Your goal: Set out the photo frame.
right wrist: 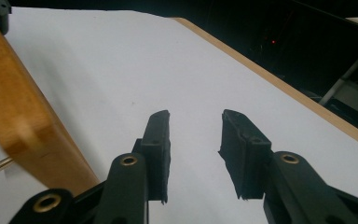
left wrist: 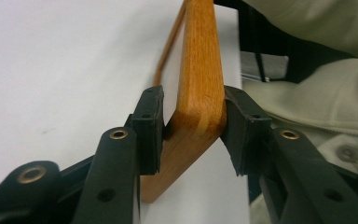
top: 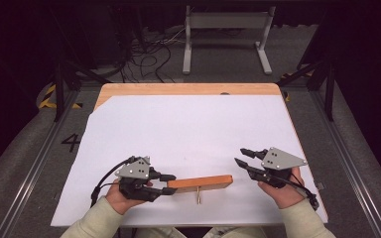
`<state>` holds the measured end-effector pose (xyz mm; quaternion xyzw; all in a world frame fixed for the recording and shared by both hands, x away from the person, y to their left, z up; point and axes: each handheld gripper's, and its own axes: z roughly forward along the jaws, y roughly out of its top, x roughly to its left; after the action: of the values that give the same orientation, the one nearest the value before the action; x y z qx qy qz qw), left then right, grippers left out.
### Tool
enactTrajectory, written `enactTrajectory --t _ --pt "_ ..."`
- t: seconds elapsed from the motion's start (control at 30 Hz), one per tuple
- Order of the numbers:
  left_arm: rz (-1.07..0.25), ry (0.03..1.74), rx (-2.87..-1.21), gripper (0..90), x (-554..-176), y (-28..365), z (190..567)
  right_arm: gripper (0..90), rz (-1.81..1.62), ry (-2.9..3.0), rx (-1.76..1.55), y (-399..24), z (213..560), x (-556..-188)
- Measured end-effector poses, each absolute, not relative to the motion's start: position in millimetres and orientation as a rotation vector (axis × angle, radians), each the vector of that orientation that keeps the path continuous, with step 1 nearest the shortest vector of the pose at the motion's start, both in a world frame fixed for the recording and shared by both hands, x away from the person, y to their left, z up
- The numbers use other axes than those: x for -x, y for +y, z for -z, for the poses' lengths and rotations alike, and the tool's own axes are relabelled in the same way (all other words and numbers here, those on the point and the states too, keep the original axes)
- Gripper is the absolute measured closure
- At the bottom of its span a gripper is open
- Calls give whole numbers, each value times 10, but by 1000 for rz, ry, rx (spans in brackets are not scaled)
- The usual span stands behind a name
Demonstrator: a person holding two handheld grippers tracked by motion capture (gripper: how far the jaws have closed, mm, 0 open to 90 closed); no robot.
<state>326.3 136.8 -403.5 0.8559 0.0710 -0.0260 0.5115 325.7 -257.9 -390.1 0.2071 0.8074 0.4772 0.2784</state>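
Note:
A flat wooden block (top: 201, 182) lies near the table's front edge, with a small brass peg (top: 197, 198) sticking out of its near side. My left gripper (top: 171, 183) straddles the block's left end. In the left gripper view the block (left wrist: 200, 70) stands between the pads of the left gripper (left wrist: 192, 93); one pad touches the wood and a thin dark gap shows at the other. My right gripper (top: 239, 155) hovers just right of the block, open, nothing between its jaws. In the right gripper view the right gripper (right wrist: 196, 116) faces bare paper, with the block (right wrist: 18, 116) and peg (right wrist: 2, 163) at left.
A white paper sheet (top: 188, 129) covers most of the wooden table (top: 188, 89). Beyond the far edge are cables and a white metal stand (top: 225, 34) on the floor. Metal rails run along both sides of the table.

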Motion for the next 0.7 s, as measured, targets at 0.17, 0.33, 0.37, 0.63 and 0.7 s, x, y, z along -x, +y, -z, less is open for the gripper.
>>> enactTrajectory --t 0.17,0.33,0.37,0.63,0.7 --pt "127 105 -2070 594 -3239 1345 4047 628 -1281 2180 -555 -2564 3928 -3257" --pt "145 88 -2041 580 -3237 1372 4027 626 -1281 2185 -557 -2560 3939 -3258" --pt "141 87 -2023 568 -3235 1389 4012 624 -1284 2188 -557 -2559 3942 -3258" --pt "-3 197 -1885 500 -3251 1561 3919 727 -1287 2314 -645 -2597 4029 -3268" --pt "-75 254 -1855 501 -3250 1609 3902 782 -1284 2358 -665 -2616 4045 -3259"
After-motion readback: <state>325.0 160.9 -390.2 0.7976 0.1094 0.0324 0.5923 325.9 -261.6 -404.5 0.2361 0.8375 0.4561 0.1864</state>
